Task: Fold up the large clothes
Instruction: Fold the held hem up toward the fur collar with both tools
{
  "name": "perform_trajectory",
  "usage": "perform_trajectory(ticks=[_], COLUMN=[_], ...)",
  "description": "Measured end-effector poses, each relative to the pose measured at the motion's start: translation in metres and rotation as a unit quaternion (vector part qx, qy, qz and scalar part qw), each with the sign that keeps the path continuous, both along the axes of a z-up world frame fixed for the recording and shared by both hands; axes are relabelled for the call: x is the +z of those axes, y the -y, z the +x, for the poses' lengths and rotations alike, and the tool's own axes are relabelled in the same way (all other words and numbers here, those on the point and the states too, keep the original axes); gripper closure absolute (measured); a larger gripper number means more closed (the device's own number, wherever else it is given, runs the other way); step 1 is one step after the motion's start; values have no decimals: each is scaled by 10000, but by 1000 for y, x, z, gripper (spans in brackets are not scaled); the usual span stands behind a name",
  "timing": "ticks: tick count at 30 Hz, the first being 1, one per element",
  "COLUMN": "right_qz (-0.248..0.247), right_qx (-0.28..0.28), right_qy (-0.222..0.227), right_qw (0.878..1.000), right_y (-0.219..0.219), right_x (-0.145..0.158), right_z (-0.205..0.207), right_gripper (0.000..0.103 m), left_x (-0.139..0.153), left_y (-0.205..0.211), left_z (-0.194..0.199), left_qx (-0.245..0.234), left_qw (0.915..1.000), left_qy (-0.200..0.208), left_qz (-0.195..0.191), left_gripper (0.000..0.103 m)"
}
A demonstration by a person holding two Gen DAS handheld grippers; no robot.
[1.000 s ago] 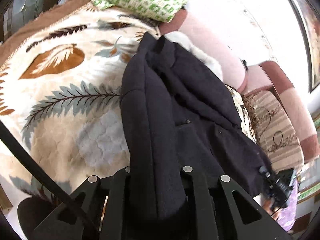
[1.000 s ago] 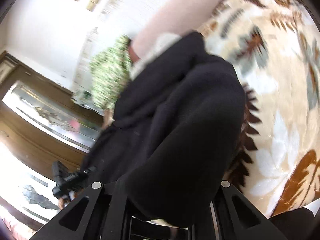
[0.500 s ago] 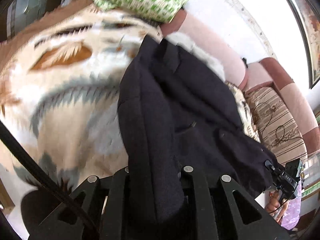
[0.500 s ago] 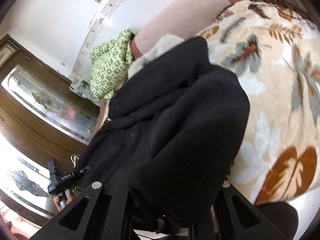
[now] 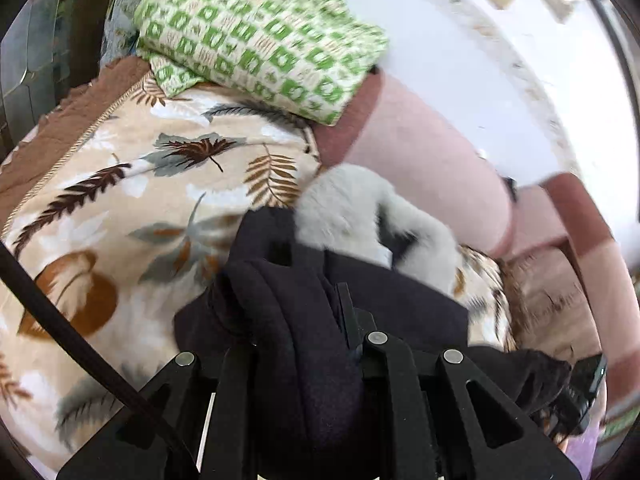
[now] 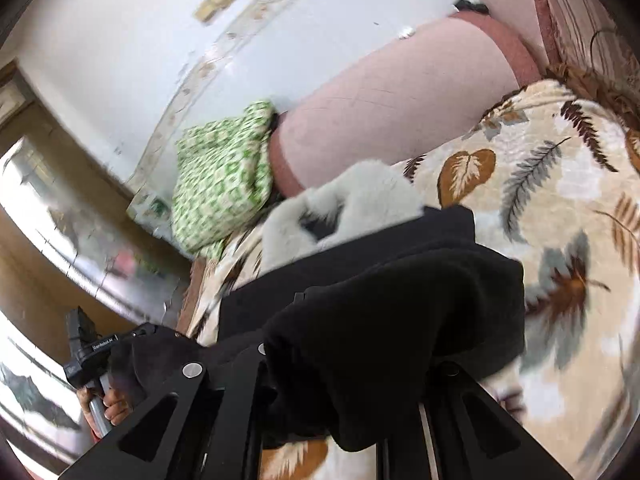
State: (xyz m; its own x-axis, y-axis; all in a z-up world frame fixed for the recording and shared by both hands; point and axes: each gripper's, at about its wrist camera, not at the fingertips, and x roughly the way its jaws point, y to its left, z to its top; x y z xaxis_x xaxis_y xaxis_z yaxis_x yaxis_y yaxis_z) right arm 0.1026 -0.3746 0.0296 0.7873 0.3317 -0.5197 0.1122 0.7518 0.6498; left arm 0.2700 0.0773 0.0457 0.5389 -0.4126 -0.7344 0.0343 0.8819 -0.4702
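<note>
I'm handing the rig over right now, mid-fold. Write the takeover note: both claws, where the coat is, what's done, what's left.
Left claw: shut on the black coat, cloth bunched between its fingers.
Right claw: shut on the same coat, a thick fold draped over it.
Coat: lies on the leaf-print blanket, its pale fur collar toward the pink sofa back. A green patterned cloth sits behind it.
Done: the held end is lifted toward the collar.
Left: lay that end down, release, smooth the fold.

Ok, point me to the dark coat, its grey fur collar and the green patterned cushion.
dark coat [image 5: 400,304], left wrist view, the flat body panel.
grey fur collar [image 5: 344,212], left wrist view, the left lobe of the fur.
green patterned cushion [image 6: 220,176], right wrist view, the cushion's middle.
</note>
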Motion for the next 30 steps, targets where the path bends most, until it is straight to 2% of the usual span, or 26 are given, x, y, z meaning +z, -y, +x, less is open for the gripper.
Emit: perform_trajectory(ticks=[3, 6, 8, 12, 17, 19, 20, 22, 24, 25, 28, 30], right_qz=[-42, -97, -92, 98, -1, 184, 349, 568, 591, 565, 416, 330], right_qx=[-127, -153, -175, -260, -282, -340, -352, -322, -283, -261, -265, -337], right_qy=[-421, -743, -902, -990, -1018, -1037, -1074, -1120, -1109, -1101, -1062, -1034], right_qw=[9990, 9971, 9957, 9947, 9944, 9939, 9930, 9916, 9917, 9920, 9931, 9935], right_y=[15, 21, 24, 31, 31, 36, 40, 45, 45, 44, 44, 43], right_x=[-29, -60, -78, -100, -114, -123, -127, -130, -126, -122, -107, -98], right_z=[53, 93, 113, 133, 145, 151, 152, 152, 148, 146, 139, 136], right_gripper=[90, 90, 89, 89, 89, 89, 89, 89, 88, 87, 84, 80], left_x=[-36, -72, -88, -106, -118, -116, -111, -98, -82, -70, -46, -30], left_y=[19, 33, 34, 34, 42, 40, 36, 26, 15, 8, -6, -13], left_z=[56, 93, 108, 130, 144, 147, 145, 136, 123, 114, 94, 76], left_qx=[174, 254, 331, 469, 470, 435, 410, 375, 398, 463, 527, 593], left_qw=[9987, 9960, 9949, 9925, 9910, 9910, 9916, 9920, 9927, 9938, 9960, 9971], left_qy=[-457, -807, -933, -1123, -1251, -1248, -1162, -893, -598, -404, -36, 179], left_qz=[156, 290, 177, -105, 7, -195, -402, -807, -972, -926, -718, -433], left_gripper=[86, 84, 81, 78, 76, 69, 61, 48, 38, 33, 32, 32])
